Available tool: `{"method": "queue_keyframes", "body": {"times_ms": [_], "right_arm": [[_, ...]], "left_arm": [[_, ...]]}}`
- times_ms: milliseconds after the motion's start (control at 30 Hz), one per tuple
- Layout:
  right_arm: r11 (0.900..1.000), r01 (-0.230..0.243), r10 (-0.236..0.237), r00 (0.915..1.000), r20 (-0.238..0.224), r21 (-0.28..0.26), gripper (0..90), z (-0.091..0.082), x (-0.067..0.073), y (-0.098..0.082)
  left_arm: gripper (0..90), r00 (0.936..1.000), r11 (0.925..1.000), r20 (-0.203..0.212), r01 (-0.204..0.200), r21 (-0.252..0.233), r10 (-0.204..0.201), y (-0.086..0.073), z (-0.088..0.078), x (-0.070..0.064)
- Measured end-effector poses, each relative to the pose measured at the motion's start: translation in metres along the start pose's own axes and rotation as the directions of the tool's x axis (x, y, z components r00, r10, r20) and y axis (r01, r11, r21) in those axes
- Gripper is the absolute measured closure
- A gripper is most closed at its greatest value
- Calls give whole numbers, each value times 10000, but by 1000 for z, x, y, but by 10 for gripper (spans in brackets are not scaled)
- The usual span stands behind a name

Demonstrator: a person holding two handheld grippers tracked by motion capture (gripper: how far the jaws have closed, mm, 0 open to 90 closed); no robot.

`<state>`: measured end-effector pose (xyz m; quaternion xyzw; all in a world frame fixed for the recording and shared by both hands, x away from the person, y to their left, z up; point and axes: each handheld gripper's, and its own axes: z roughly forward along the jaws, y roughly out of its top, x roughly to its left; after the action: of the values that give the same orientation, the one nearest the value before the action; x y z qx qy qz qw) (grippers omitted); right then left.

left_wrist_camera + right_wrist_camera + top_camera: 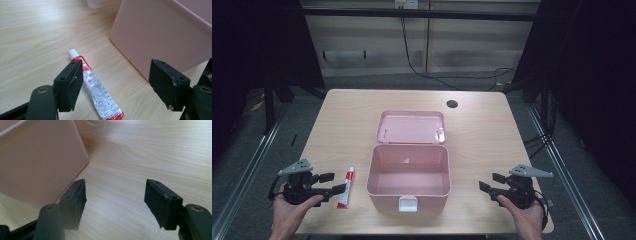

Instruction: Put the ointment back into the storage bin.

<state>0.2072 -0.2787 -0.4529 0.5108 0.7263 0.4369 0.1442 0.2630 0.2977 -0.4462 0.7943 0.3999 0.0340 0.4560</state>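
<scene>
A pink plastic box [408,176] stands open in the middle of the table, its lid [411,127] laid back behind it and a white latch at its front. A red-and-silver tube with a white cap [346,187] lies on the wood just left of the box. My left gripper [333,183] rests at the front left, jaws open, pointing at the tube. In the left gripper view the tube [96,90] lies between and beyond the jaws, untouched, with the box wall [160,37] at the right. My right gripper [490,182] is open at the front right, nothing between its jaws [115,202].
The wooden table [347,115] has a round cable hole [452,104] at its back right. Dark floor and metal rails run along both sides. Cables hang off the cabinet behind the table. In the right gripper view the box wall [37,160] is at the left.
</scene>
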Motion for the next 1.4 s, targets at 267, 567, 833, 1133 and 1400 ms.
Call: {"method": "queue_keyframes", "body": {"times_ms": [267,567,833,1133,1400], "right_arm": [[9953,260,-264,9996,-31,-934,381,-5,7,2],[9972,629,-622,9979,162,-412,411,-3,14,3],[9977,665,-668,9975,-231,-150,346,1,15,2],[9978,644,-635,9969,-458,185,310,4,16,2],[9954,898,-871,9935,-736,345,275,9,19,3]], "left_arm": [[378,9981,9992,499,378,-99,-373,4,-8,0],[401,9996,9980,226,-173,609,160,20,-11,-12],[447,9991,9808,-190,-347,1921,391,34,-3,-17],[477,9964,9581,-368,-636,2793,768,51,10,-23],[503,9989,9255,-328,-188,3783,337,69,24,-11]]}}
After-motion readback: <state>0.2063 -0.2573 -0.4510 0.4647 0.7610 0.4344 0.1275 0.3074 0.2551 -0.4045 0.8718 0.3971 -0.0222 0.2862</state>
